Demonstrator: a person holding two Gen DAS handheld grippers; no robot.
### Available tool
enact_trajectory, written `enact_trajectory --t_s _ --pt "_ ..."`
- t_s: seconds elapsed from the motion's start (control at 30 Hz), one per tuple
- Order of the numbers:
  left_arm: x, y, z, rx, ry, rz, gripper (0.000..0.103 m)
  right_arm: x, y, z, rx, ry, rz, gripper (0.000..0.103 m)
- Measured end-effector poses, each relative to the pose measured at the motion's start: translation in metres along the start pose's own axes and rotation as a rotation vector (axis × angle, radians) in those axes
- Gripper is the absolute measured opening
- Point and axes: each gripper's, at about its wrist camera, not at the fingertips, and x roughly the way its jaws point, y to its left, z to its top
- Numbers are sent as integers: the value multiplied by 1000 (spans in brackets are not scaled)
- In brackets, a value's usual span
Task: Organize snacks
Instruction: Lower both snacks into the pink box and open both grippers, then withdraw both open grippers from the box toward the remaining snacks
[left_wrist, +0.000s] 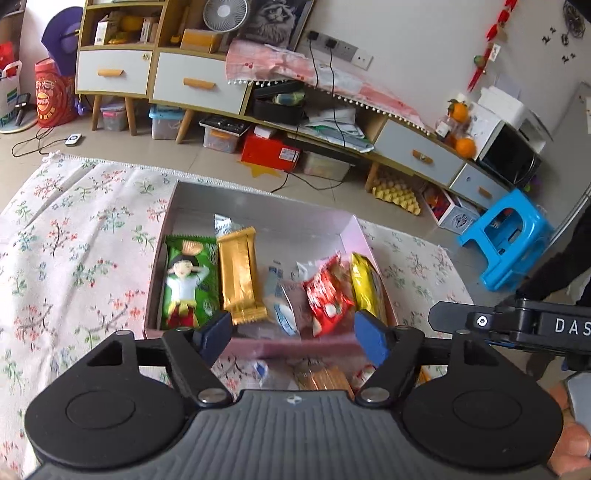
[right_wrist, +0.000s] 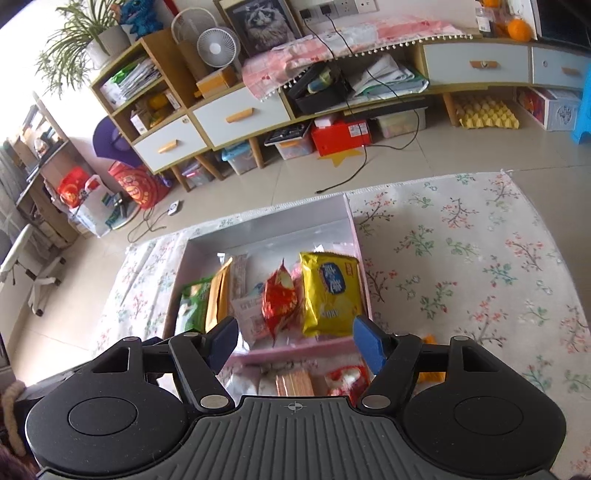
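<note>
Both your tools, left (left_wrist: 293, 334) and right (right_wrist: 293, 341), hang released and empty over the box (left_wrist: 258, 206) on the tabletop, five snacks filed inside, loose wafers (right_wrist: 293, 382) still waiting outside.

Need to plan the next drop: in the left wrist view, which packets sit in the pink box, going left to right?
green packet → gold packet → pale blue-and-white packet → red packet → yellow packet, all inside the pink box. A white wrapper behind the gold one overlaps too much to place.
</note>
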Motion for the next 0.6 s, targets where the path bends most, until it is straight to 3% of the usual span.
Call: enact_trajectory --t_s 0.17,0.33,0.43,0.6 --pt "-7 -2 -5 -13 21 5 84 -21 -5 -10 -26 -40 -32 72" --pt "-11 -6 -9 -4 18 0 91 -36 -16 -17 4 -56 7 76" --pt "-10 -5 -10 -15 25 6 92 -41 -22 -21 18 -67 -1 82" --pt "-8 -1 -15 -40 29 0 92 -36 -35 -22 59 -45 -22 83"
